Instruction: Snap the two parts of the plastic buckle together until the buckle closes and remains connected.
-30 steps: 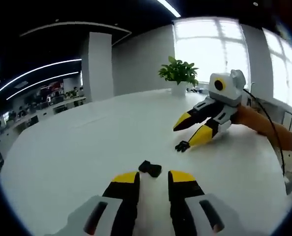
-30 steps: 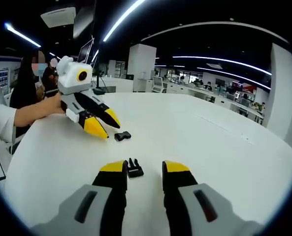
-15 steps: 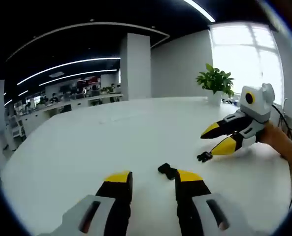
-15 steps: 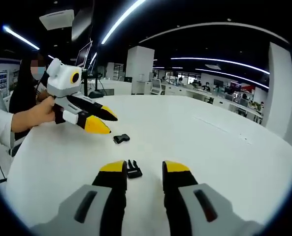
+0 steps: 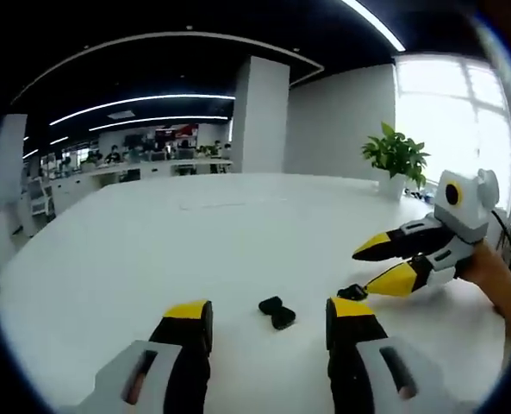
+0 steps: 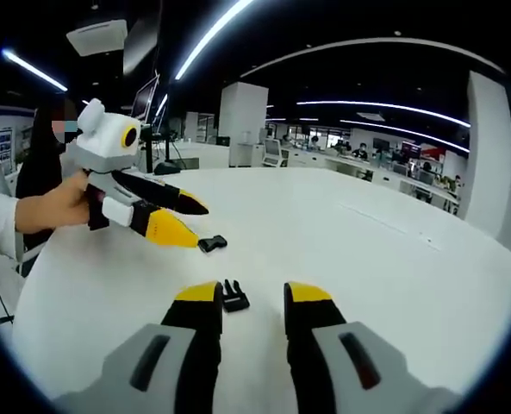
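Left gripper (image 5: 268, 312) is hovering low over the white table (image 5: 152, 250), jaws spread apart and holding nothing; the socket half of the buckle (image 5: 277, 311) is lying on the table between its yellow tips, touching neither. Right gripper (image 6: 253, 293) is also sitting with jaws apart, nothing clamped; the pronged half of the buckle (image 6: 233, 296) is lying on the table between its tips, just beside the left-hand one. The two halves are lying apart, not joined. In the left gripper view the pronged half is showing as a small dark piece just beside the socket half, under the right gripper's yellow tip. A potted plant (image 5: 396, 156) is standing at the table's far edge.
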Demonstrator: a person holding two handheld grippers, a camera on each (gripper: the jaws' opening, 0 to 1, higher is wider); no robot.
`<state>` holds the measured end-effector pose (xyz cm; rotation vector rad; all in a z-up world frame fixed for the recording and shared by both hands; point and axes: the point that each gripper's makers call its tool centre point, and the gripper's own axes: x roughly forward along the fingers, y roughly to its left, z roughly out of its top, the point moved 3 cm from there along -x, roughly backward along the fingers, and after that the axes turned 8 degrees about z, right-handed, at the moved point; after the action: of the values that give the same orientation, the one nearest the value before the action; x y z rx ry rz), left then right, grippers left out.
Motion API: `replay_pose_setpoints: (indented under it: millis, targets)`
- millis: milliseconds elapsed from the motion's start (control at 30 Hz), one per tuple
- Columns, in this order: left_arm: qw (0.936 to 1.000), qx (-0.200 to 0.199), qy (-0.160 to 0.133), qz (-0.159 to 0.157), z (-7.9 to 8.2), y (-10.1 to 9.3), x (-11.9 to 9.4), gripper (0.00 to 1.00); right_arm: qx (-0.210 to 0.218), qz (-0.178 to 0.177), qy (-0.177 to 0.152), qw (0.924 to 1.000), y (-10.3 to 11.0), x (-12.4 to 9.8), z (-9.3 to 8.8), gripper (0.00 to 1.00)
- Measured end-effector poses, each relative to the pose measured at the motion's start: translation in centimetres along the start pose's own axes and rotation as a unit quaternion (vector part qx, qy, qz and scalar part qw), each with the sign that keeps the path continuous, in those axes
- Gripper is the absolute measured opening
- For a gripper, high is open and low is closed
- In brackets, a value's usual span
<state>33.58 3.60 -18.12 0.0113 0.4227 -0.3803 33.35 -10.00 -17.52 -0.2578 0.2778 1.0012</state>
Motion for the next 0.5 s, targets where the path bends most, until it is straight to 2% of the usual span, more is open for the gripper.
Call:
replay_pose_setpoints:
  millis: [133, 267, 367, 500]
  targets:
    - [1.0, -0.005, 0.002, 0.006, 0.04, -0.62, 0.39, 0.71, -0.001, -0.001, -0.001, 1.0, 0.26, -0.06, 0.03, 0.27]
    - [0.9994, 0.003, 0.009, 0.033, -0.05, -0.41, 0.52, 0.67, 0.001, -0.001, 0.0, 1.0, 0.34, -0.05, -0.06, 0.27]
    - [0.998, -0.019, 0.011, 0.059, -0.15, -0.34, 0.67, 0.68, 0.001, -0.002, 0.002, 1.0, 0.44, -0.03, -0.14, 0.27]
    - [0.9958, -0.01, 0.024, 0.088, -0.61, -0.41, 0.86, 0.67, 0.002, -0.003, 0.002, 1.0, 0.36, -0.09, -0.13, 0.27]
